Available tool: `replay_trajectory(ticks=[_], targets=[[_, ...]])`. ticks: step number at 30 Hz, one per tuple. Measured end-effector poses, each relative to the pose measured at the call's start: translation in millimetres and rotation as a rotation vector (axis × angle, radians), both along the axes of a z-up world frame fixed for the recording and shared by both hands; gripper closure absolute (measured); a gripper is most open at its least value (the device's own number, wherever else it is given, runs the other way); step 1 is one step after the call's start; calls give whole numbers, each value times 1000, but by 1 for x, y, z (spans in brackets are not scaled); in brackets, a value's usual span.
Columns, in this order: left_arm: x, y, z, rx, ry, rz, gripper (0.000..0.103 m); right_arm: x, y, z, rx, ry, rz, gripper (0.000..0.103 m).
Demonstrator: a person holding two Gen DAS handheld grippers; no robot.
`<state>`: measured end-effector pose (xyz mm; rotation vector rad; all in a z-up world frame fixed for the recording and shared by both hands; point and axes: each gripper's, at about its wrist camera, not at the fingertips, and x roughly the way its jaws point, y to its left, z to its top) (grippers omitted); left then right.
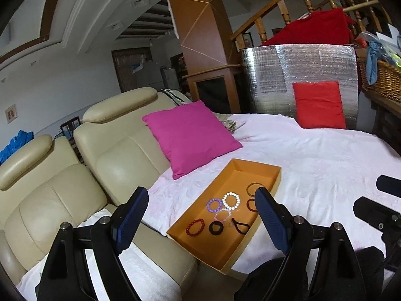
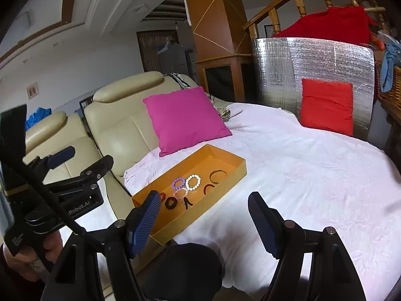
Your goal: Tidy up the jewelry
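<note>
both grippers are hovering above the bed, holding nothing. left gripper (image 1: pixel 200 215) is sitting with its jaws spread wide, nothing between the blue pads. right gripper (image 2: pixel 205 220) is also standing apart and empty.

orange tray (image 1: pixel 265 169) is lying on the white blanket (image 1: pixel 325 163), its near end hanging over the blanket edge toward the cream sofa (image 1: pixel 112 155). all jewelry is sitting inside the tray, toward its near half: white bead bracelet (image 1: pixel 231 200), purple bead bracelet (image 1: pixel 214 205) just beside it on the left, pale pink bracelet (image 1: pixel 223 214) just below them, red bead bracelet (image 1: pixel 195 227) nearest the tray's left wall, black hair tie (image 1: pixel 216 227) just right of it, thin black loop (image 1: pixel 240 225) further right, gold bangle (image 1: pixel 253 188) toward the right wall, dark red bangle (image 1: pixel 250 204) partly hidden behind the left gripper's right finger.

magenta pillow (image 1: pixel 190 135) is leaning against the sofa back, just beyond the tray's far end. red pillow (image 1: pixel 318 104) is propping against a silver foil panel (image 1: pixel 288 75), well apart from the tray.
</note>
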<state>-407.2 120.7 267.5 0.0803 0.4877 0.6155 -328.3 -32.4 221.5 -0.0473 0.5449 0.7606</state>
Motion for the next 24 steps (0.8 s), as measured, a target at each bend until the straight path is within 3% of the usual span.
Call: replay_trajectory(ticks=[8,24], targets=[[-9,19,-1,-23,-19,65,16,-4,13,-1,-16,-7,1,27],[-15,49,-7,-64,-20,105,16,-5,43,3,-54,-24,17,27]])
